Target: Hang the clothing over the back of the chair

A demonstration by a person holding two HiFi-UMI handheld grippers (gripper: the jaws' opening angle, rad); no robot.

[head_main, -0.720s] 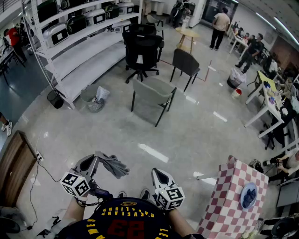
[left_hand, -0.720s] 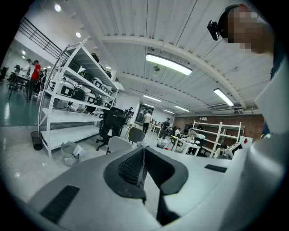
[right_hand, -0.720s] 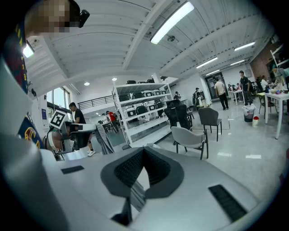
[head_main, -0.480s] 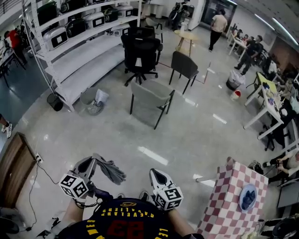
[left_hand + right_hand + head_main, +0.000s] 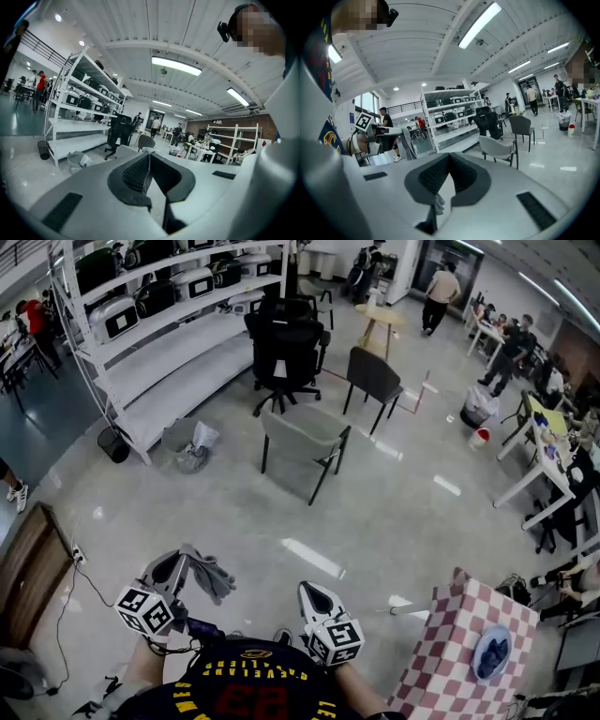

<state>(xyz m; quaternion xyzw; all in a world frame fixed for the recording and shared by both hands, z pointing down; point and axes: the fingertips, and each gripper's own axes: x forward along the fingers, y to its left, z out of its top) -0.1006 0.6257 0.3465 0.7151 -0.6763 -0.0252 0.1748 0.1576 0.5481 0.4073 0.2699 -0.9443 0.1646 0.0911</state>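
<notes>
1. Clothing (image 5: 208,573): a small grey garment in the lower left of the head view. It hangs in a loose bunch from the tip of the left gripper (image 5: 178,563), clear of the floor.
2. The left gripper is clamped on the cloth. In the left gripper view its jaws are pressed together, with only a thin edge of fabric showing at the seam, so the hold looks like a pinch on one edge.
3. The right gripper (image 5: 314,592), at lower centre of the head view, has its jaws closed. They are not on the garment, which hangs well to its left. A small pale crumpled scrap shows low behind its jaws, and I cannot tell what it is.
4. The grey chair (image 5: 298,451) stands at the centre of the head view, well apart from both grippers, with its back turned towards the person. A black office chair (image 5: 286,343) and a dark chair (image 5: 375,376) stand beyond it.
5. Handling, as a judgement:
   - The garment looks light, limp and non-fragile, so it will sag and swing rather than hold a shape.
   - A single pinch may let it slide off the chair back to one side.
   - Taking a second edge with the right gripper would spread it, so it drapes evenly across the top rail.
</notes>
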